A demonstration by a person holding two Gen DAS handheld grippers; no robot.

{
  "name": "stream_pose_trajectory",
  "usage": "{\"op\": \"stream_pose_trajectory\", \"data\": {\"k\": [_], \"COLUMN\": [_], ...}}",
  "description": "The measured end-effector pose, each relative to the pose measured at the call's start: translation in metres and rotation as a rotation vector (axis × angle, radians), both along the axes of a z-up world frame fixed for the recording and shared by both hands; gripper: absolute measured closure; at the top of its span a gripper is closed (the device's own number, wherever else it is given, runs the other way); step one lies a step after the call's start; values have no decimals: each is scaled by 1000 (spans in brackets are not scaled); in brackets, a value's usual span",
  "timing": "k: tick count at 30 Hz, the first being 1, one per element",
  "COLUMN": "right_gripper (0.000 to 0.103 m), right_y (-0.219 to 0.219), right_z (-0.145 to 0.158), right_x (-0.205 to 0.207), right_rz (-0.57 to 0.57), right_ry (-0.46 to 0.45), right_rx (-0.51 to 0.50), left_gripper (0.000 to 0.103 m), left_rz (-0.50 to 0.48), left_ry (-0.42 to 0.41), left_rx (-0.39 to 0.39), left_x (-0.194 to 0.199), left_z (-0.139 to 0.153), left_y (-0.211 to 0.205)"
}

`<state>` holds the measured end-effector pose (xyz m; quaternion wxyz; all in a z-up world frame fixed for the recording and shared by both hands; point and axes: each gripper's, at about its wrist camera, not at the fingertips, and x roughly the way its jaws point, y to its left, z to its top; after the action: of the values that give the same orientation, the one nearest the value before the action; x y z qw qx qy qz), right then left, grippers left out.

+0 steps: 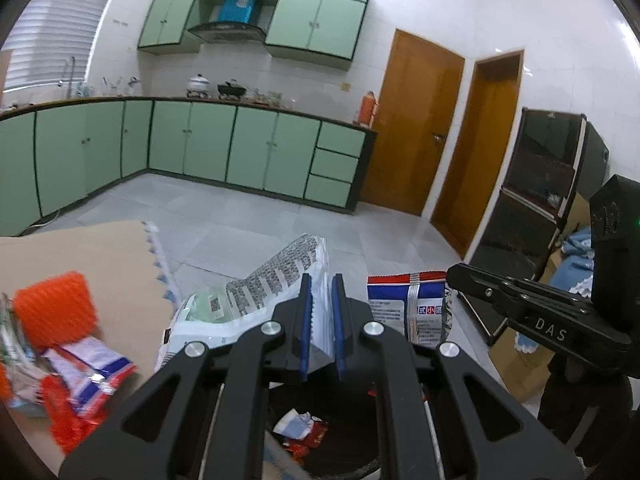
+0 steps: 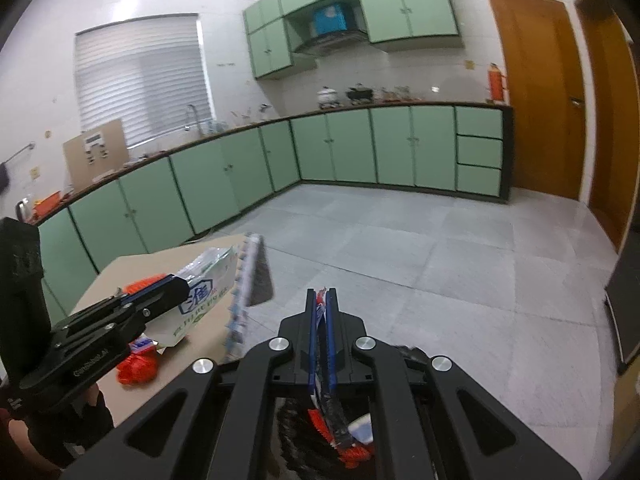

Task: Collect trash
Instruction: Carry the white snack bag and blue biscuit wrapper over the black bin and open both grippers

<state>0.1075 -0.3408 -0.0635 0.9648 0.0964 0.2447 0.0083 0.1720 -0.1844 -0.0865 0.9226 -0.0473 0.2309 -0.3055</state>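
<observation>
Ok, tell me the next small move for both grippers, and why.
Probably open both over the black bin. The left gripper is shut on a white-and-green printed plastic wrapper, the right gripper on a red-white-blue snack packet, and crumpled trash already lies in the bin right below them.

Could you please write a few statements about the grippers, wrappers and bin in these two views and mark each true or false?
1. The left gripper is clamped on a white and green printed bag. True.
2. The right gripper is open with nothing in it. False: it is shut on a blue and red wrapper.
3. The dark bin below the grippers already holds crumpled wrappers. True.
4. No trash is left on the cardboard surface. False: red and orange packets lie there.
5. The lower cabinets are brown. False: they are green.
</observation>
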Motion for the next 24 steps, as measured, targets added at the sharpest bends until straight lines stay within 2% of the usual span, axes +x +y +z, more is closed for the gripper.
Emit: {"op": "stream_pose_trajectory", "data": {"k": [7,15,19,24], "right_gripper": [99,99,99,99], "right_y": [-23,-44,-49,-58], "right_z": [-23,-53,-68,-73], "right_x": [0,11,18,19], "right_rz": [-45,-76,-87,-101], "right_ry": [46,99,131,138], "right_rx": [-11,28,37,43], "left_gripper": [95,95,95,95], "left_rz": [-31,-84,-100,-132], "left_ry": [47,101,129,119], "left_rx": [38,90,86,53], "left_x": [14,34,44,46], "left_z": [-33,-65,-71,-64], "left_y": [-37,-67,-81,-90]}}
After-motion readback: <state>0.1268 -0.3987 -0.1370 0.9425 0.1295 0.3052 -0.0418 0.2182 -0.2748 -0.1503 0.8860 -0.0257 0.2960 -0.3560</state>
